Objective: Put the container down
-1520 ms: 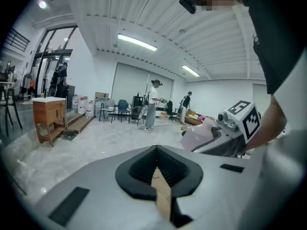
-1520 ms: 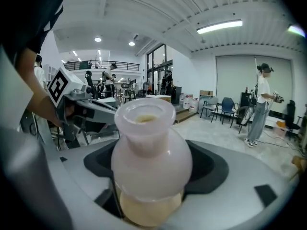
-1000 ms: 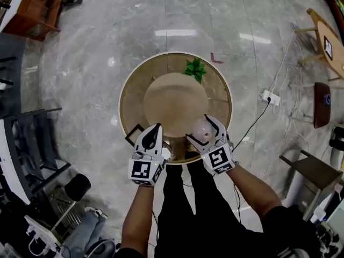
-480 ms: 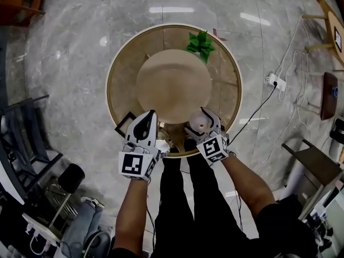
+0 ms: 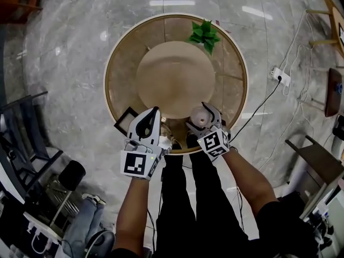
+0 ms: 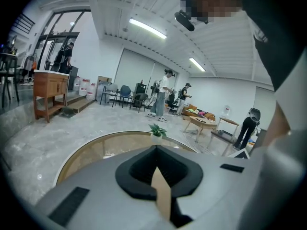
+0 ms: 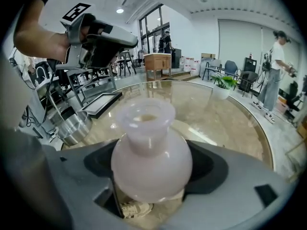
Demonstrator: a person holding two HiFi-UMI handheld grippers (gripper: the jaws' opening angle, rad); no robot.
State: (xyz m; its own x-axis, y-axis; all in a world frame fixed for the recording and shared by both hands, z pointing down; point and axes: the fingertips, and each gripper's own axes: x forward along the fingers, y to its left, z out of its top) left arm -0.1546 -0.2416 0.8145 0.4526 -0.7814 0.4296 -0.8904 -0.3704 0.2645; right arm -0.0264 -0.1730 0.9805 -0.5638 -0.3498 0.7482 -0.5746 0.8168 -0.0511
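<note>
Your right gripper (image 5: 200,117) drops toward the tabletop's (image 5: 177,74) near edge, still squeezing the pink container (image 7: 151,152), so set-down's close; left gripper (image 5: 152,115) is clenched, empty.

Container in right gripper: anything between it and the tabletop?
Mostly clear. The container, held in the right gripper, hangs over the table. A small pale object shows just beneath it, unclear what. The metal bowl sits off to the side.

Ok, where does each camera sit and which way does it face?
Head view: on the head, facing down at the round table; shows forearms, legs, left gripper, right gripper.
Left gripper view: riding that gripper, looking along its closed jaws across the table.
Right gripper view: riding that gripper, looking over the clamped container.
All share the plant.
</note>
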